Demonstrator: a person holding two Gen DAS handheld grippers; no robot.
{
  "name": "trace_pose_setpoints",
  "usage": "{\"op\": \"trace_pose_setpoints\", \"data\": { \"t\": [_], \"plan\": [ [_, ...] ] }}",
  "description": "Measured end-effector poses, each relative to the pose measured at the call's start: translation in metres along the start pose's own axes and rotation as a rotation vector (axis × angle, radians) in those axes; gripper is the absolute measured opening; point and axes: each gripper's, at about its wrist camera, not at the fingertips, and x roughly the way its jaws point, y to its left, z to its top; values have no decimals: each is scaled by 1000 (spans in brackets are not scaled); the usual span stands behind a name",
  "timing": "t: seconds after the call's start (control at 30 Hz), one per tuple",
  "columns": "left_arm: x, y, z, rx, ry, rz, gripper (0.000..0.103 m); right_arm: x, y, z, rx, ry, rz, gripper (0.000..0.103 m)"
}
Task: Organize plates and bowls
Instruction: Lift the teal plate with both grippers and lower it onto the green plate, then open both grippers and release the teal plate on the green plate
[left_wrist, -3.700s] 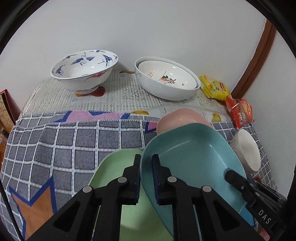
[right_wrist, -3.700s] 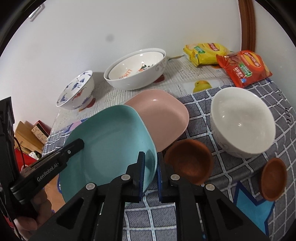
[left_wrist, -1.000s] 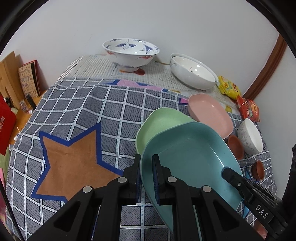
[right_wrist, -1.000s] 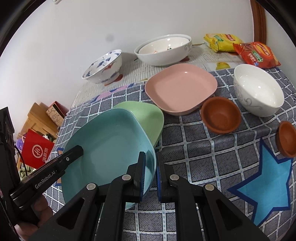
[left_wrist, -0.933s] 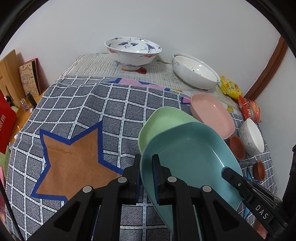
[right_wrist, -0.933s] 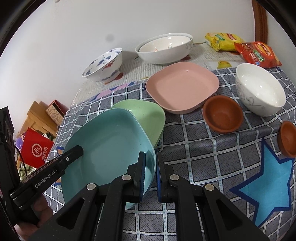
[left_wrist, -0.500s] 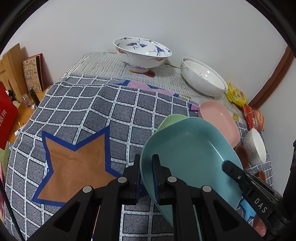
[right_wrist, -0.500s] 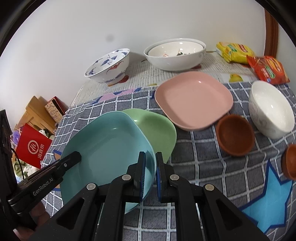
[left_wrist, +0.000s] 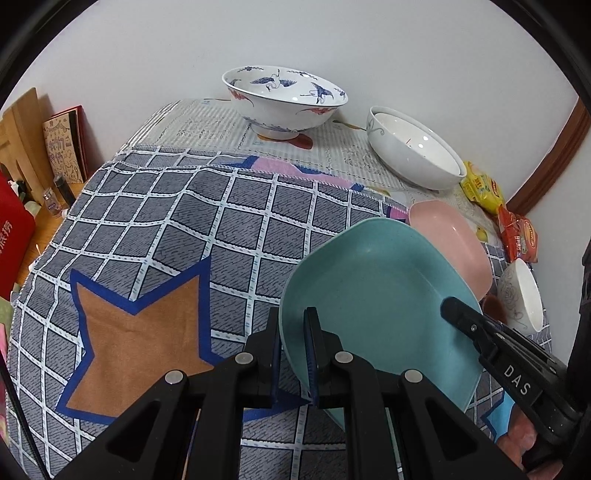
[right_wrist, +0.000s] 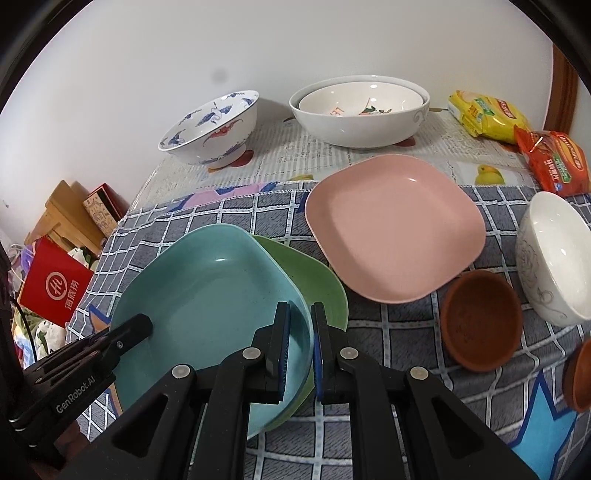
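Since the earlier frames the teal square plastic plate (right_wrist: 207, 295) has travelled from beside the pink square plate (right_wrist: 395, 229) to over the green plate (right_wrist: 314, 280). The left tool (left_wrist: 293, 354) and right tool (right_wrist: 300, 350) each pinch its rim. An uneven release could tip it sideways off the stack.

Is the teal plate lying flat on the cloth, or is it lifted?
Lifted. Both grippers, left and right, are shut on opposite rims of the teal plate, which hangs tilted over the green plate.
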Motion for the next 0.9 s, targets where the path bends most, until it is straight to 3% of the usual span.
{"op": "trace_pose_setpoints", "data": {
  "t": [0.43, 0.73, 0.8, 0.9],
  "plan": [
    [16, -4, 1, -12, 30, -17, 15, 26, -1, 10, -114, 34, -44, 16],
    [18, -7, -7, 14, 48, -17, 18, 22, -6, 17, -69, 10, 14, 21],
    [16, -7, -10, 13, 48, -14, 29, 18, -4, 18, -72, 4, 8, 28],
    [9, -7, -12, 17, 41, -14, 33, 2, -5, 16, -67, -37, -19, 41]
  ]
}}
